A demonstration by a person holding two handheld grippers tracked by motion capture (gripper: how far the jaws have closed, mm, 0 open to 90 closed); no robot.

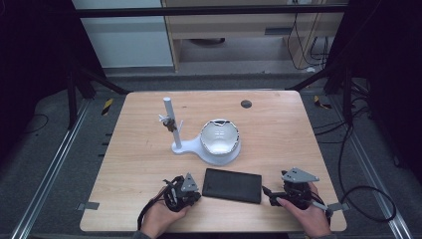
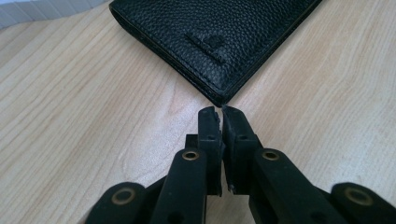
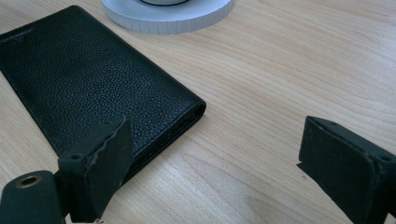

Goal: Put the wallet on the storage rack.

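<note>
Wallet (image 1: 232, 185), one black leather piece, lies flat at the counter's (image 1: 278, 124) six o'clock edge between both hands. The left gripper (image 2: 220, 112), jaws together on nothing, points at its near corner; the right gripper (image 3: 212, 163) waits at the wallet's three o'clock end, jaws wide apart. This looks like the approach before a grasp: next, a jaw must slip under an edge. One white stand (image 1: 211, 142) sits at twelve o'clock.

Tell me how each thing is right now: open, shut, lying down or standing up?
Wallet: closed, lying flat on the table.
Left gripper: shut, empty, tips just short of the wallet's corner.
Right gripper: open, empty.
White stand: its pole upright.
Bowl: upright on the stand's base.
</note>
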